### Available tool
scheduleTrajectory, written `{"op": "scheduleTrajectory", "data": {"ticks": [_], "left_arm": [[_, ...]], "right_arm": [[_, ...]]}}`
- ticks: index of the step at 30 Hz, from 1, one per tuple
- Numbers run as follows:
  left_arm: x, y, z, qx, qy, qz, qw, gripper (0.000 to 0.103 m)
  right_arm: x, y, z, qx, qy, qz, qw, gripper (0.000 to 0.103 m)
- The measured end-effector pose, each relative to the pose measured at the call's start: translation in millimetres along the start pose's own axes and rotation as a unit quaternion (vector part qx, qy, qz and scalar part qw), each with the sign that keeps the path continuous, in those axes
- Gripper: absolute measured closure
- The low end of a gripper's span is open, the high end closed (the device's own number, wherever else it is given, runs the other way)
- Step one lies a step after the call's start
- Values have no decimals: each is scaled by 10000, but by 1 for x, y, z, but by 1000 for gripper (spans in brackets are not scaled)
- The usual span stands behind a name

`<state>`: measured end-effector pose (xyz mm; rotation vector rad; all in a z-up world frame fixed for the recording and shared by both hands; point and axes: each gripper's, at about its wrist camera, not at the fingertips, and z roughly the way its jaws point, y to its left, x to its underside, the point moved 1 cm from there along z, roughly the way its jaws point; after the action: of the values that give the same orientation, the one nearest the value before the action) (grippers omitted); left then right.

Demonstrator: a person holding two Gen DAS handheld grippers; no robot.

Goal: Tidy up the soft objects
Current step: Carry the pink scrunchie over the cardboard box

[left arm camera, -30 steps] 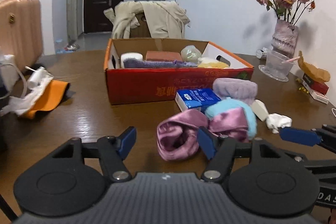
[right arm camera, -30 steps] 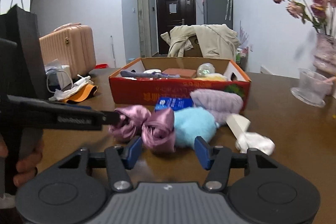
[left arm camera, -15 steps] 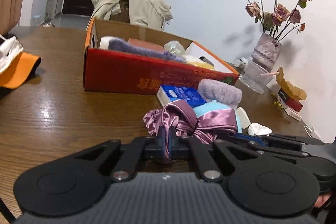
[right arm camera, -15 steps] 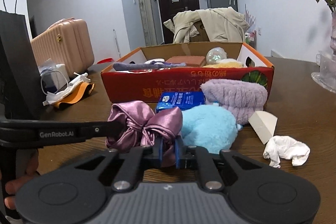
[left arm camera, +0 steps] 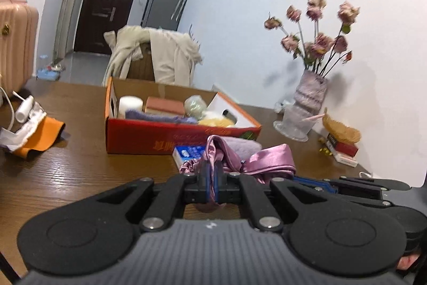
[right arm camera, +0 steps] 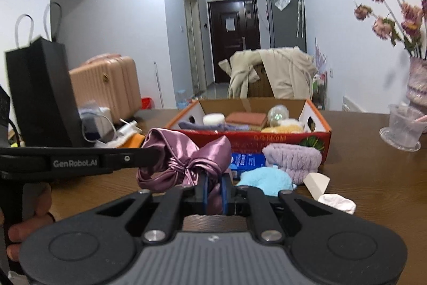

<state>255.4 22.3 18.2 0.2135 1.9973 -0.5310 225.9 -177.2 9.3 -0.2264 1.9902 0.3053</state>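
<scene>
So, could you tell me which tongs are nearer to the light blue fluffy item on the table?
Right. The right tongs grip the purple satin scrunchie just beside the light blue fluffy item; the left tongs grip its far end.

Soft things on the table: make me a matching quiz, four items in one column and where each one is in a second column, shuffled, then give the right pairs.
Things
1. purple satin bow
2. blue fluffy pad
3. crumpled white tissue
4. yellow fluffy item

Places
A. inside the red box
B. on the table, nearest the right edge of the right wrist view
C. pinched by both grippers
D. on the table in front of the box, beside the lilac plush piece

Pairs: 1-C, 2-D, 3-B, 4-A
</scene>
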Motion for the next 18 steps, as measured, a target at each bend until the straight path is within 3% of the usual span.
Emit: {"op": "scheduleTrajectory", "data": {"ticks": [11, 18], "left_arm": [[3, -47, -65, 41, -360, 296, 9989, 99], [4, -53, -61, 4, -360, 325, 9988, 99]], "right_arm": [[3, 13, -73, -70, -367, -21, 9993, 94], [6, 11, -78, -106, -464, 0, 9989, 94]]}}
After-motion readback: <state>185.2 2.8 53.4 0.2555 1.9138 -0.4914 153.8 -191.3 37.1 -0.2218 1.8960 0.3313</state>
